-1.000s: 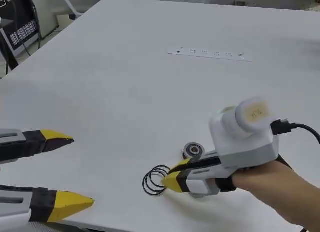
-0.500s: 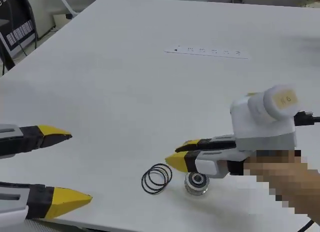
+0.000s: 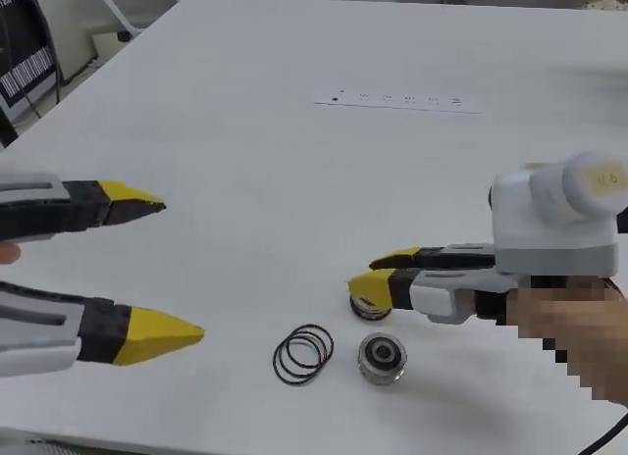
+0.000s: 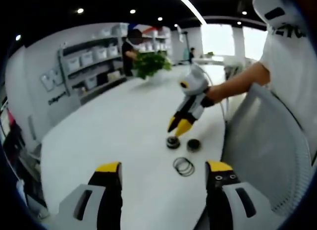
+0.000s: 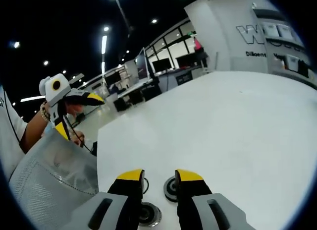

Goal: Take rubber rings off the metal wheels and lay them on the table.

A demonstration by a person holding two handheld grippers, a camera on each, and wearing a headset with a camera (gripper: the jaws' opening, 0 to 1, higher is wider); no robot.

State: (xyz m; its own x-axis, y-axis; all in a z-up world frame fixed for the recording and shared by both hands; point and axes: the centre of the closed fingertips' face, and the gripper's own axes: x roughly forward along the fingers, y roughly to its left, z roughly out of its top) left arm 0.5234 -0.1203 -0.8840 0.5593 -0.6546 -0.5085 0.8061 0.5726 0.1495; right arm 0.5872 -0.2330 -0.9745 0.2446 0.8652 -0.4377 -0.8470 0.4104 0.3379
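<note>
The left claw (image 3: 167, 267) hangs over the near-left part of the white tabletop (image 3: 294, 161), its yellow-tipped jaws spread wide with nothing between them; the right claw (image 3: 371, 274) points left, its jaws a narrow gap apart and pinching nothing, with the tips just above one metal wheel (image 3: 368, 304); a second metal wheel (image 3: 381, 358) lies just beside the first, nearer the tabletop's front edge; the black rubber rings (image 3: 303, 353) lie flat in a small overlapping pile just left of that second wheel, between the two claws.
</note>
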